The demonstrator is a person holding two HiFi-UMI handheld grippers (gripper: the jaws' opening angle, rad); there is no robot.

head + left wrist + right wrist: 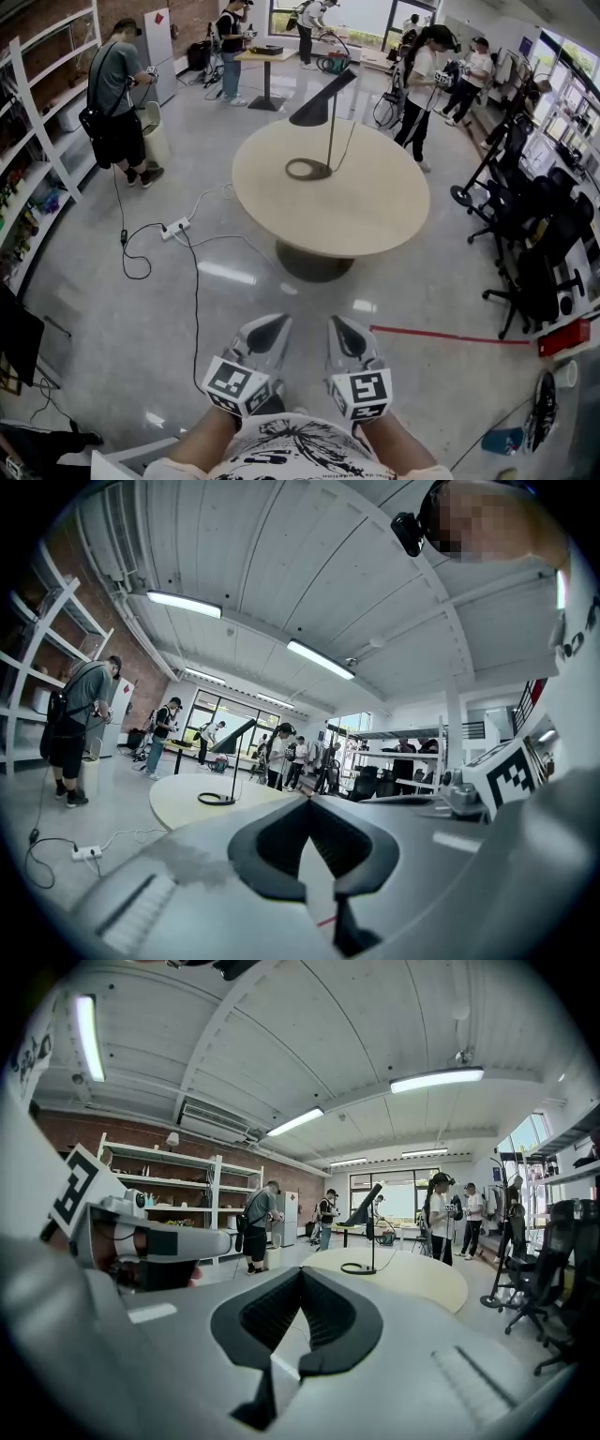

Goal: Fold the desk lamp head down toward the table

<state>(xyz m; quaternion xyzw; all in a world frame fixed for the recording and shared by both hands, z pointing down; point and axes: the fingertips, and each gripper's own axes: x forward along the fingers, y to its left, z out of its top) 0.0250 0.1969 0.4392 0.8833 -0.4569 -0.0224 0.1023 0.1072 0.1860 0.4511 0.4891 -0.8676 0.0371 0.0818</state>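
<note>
A black desk lamp (329, 117) stands on the round beige table (375, 211), with a ring base (308, 170), a thin upright stem and a cone head tilted up to the right. The lamp (228, 754) also shows far off in the left gripper view, and the lamp (369, 1215) in the right gripper view. My left gripper (277, 324) and right gripper (337, 324) are held side by side close to my body, well short of the table. Both are shut on nothing, with the jaw tips of the left gripper (306, 800) and right gripper (300, 1270) meeting.
A power strip (174, 228) with trailing cables lies on the floor left of the table. Black office chairs (530, 234) crowd the right side, by a red tape line (450, 335). Several people stand around the room; shelves (37, 141) line the left wall.
</note>
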